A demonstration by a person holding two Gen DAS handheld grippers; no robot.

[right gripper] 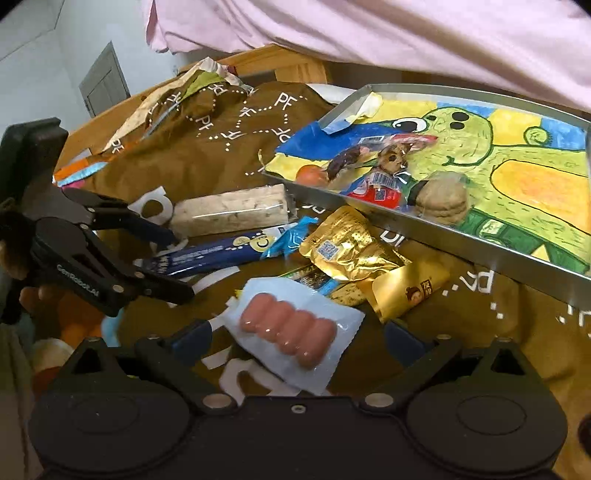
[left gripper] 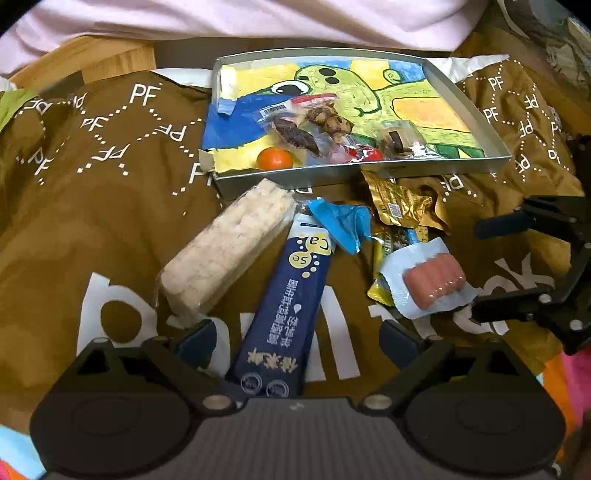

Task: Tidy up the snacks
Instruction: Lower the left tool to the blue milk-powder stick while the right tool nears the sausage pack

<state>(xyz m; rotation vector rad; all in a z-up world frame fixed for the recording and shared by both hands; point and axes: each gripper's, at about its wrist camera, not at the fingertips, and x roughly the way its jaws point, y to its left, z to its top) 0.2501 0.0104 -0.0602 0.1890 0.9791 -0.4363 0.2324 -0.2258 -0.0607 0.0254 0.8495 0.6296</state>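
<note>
A dark blue stick pack (left gripper: 284,302) lies on the brown cloth between the wide-apart fingers of my left gripper (left gripper: 299,339), which is open. A sealed pack of pink sausages (right gripper: 291,336) lies between the fingers of my right gripper (right gripper: 297,339), also open. Each gripper shows in the other's view: the right gripper (left gripper: 487,266) beside the sausage pack (left gripper: 432,280), the left gripper (right gripper: 173,262) around the blue pack (right gripper: 207,254). A rice cracker bar (left gripper: 225,254), a light blue wrapper (left gripper: 343,221) and a gold pouch (left gripper: 399,206) lie nearby.
A silver-rimmed tray (left gripper: 332,179) with a colourful drawing inside holds an orange (left gripper: 275,158) and several wrapped snacks (left gripper: 325,122). Brown printed cloth (left gripper: 92,206) covers the surface. A pink cloth (left gripper: 258,18) hangs behind, and wood (left gripper: 92,59) shows at the back left.
</note>
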